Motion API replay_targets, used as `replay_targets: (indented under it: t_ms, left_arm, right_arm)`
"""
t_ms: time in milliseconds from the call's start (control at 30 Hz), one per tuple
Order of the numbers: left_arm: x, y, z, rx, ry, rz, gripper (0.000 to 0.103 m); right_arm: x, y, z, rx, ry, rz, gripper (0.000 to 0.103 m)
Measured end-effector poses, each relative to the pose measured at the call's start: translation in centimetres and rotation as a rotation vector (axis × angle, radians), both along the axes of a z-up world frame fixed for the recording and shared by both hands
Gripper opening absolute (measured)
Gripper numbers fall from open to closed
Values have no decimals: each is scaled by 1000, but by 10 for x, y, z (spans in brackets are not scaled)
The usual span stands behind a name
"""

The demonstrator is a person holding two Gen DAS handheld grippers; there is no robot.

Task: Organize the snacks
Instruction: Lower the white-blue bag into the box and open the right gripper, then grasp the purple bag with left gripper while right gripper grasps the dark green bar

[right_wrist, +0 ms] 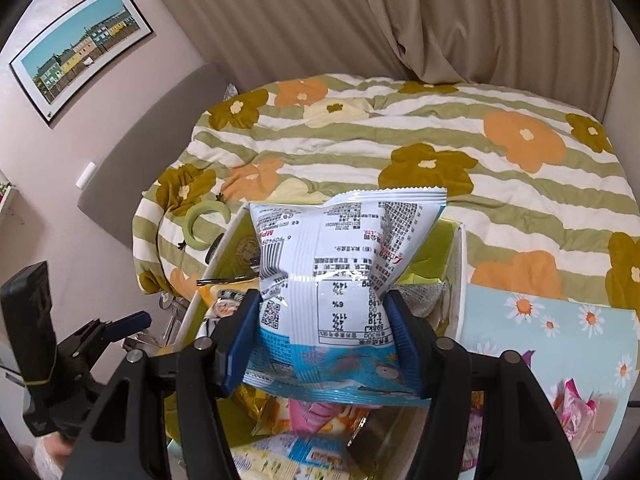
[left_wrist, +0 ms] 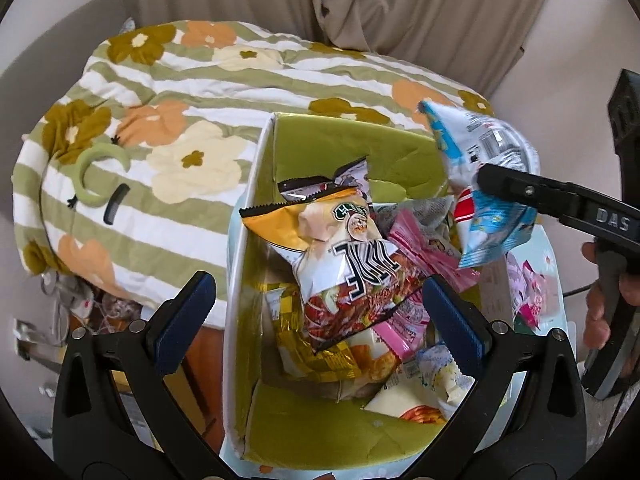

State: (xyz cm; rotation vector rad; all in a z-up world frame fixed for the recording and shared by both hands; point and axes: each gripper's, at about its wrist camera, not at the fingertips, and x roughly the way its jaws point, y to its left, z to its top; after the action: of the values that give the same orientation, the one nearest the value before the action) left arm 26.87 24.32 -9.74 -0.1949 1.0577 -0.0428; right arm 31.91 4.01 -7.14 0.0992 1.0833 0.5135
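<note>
Item: blue-and-white snack bag [right_wrist: 340,280], clamped in my right tongs [right_wrist: 324,340] and held in the air above the box [left_wrist: 256,184].

Item: box, green inside, on the bed beside a flowered quilt [left_wrist: 160,120]; I count several snack packets heaped in it, an orange-and-white chip bag [left_wrist: 340,256] on top.

Item: my left tongs [left_wrist: 324,316], fingers wide apart over that heap, holding nothing.
</note>
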Motion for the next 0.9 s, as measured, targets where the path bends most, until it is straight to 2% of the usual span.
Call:
replay_targets:
  t_ms: [100,167,200,500,900]
  left_arm:
    - [1,0,-3,-6,8,6,102]
    - [0,0,-5,-5,11,5,102]
    - [-2,-1,-5,-5,11,4,102]
    - [-12,-5,-1,7,-3,5,102]
    - [-35,-6,44,43,-88,-16,102]
  right_arm:
    - [10,2,-9,0,23,-14,70]
    - [10,1,-11,9,11,-30,92]
    - [8,0,-11,12,1,-32,95]
    - [-18,-2,-2,-22,-60,-19,96]
    - [-60,-5,54,-84,-192,-49,96]
